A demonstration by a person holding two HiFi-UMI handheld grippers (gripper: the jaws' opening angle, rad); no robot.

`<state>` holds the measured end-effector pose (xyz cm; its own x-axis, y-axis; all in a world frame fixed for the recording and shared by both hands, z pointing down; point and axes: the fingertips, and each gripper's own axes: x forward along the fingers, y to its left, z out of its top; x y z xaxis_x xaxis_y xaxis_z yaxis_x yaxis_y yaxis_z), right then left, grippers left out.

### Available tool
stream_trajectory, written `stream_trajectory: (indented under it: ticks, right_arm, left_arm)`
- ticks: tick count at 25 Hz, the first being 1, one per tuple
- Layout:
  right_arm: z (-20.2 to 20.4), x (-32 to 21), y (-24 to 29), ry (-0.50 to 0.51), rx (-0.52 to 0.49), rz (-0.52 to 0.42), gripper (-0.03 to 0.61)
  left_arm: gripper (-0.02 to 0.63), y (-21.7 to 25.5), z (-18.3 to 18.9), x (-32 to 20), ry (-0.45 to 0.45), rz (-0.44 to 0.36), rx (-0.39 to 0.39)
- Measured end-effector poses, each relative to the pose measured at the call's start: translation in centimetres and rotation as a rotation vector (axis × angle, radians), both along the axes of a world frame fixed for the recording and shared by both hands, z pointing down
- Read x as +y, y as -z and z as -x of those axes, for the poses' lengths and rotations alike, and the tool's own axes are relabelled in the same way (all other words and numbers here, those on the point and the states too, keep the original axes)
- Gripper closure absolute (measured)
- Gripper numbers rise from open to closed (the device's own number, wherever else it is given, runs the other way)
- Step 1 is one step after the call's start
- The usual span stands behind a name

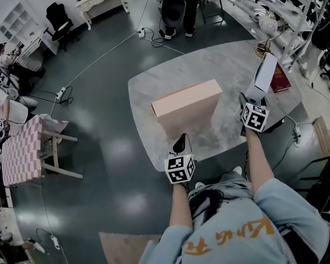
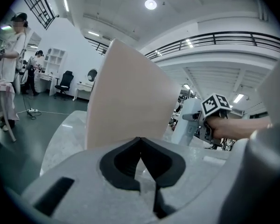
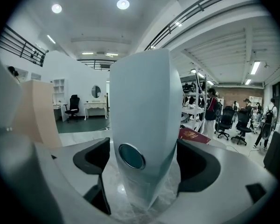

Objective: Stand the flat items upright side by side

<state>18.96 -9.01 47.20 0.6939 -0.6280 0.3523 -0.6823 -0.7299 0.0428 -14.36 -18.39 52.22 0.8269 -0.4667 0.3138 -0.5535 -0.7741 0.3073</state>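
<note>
A large pink box (image 1: pixel 187 106) stands upright on its long edge in the middle of the marble table (image 1: pixel 154 87). My left gripper (image 1: pixel 180 143) is shut and empty just in front of that pink box (image 2: pixel 126 101), its jaws (image 2: pixel 140 143) closed tip to tip. A tall pale blue-white box (image 1: pixel 265 71) stands upright at the table's right side. My right gripper (image 1: pixel 252 99) is open around its lower end. In the right gripper view the pale box (image 3: pixel 144 125) fills the gap of the right gripper (image 3: pixel 143 164), with the dark pads beside its flanks.
A dark red book (image 1: pixel 280 79) lies flat on the table right behind the pale box, also seen as the red book (image 3: pixel 193 135). A brass object (image 1: pixel 261 49) sits at the far right edge. A pink checked stand (image 1: pixel 22 150) is on the floor at left.
</note>
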Motion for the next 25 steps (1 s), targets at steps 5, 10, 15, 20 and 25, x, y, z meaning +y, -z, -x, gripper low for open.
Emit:
stream_trajectory:
  ticks: [5, 10, 15, 20, 25]
  right_arm:
    - [-0.9, 0.8, -0.8, -0.032, -0.020, 0.026, 0.181]
    - [-0.3, -0.7, -0.8, -0.009, 0.010, 0.021, 0.193]
    - [0.9, -1.7, -0.4, 0.130, 0.030, 0.027, 0.198]
    - [3.8, -3.7, -0.4, 0.304, 0.076, 0.051, 0.199]
    - [5.9, -4.1, -0.1, 0.425, 0.103, 0.048, 0.206]
  left_arm:
    - [0.601, -0.9, 1.1, 0.2, -0.003, 0.011, -0.020]
    - [0.601, -2.1, 3.5, -1.8, 0.056, 0.017, -0.023]
    - [0.601, -2.4, 4.6, -2.2, 0.109, 0.027, -0.037]
    - [0.601, -3.0, 6.2, -3.4, 0.144, 0.005, -0.061]
    - [0.573, -2.3, 6.9, -4.6, 0.148, -0.055, -0.098]
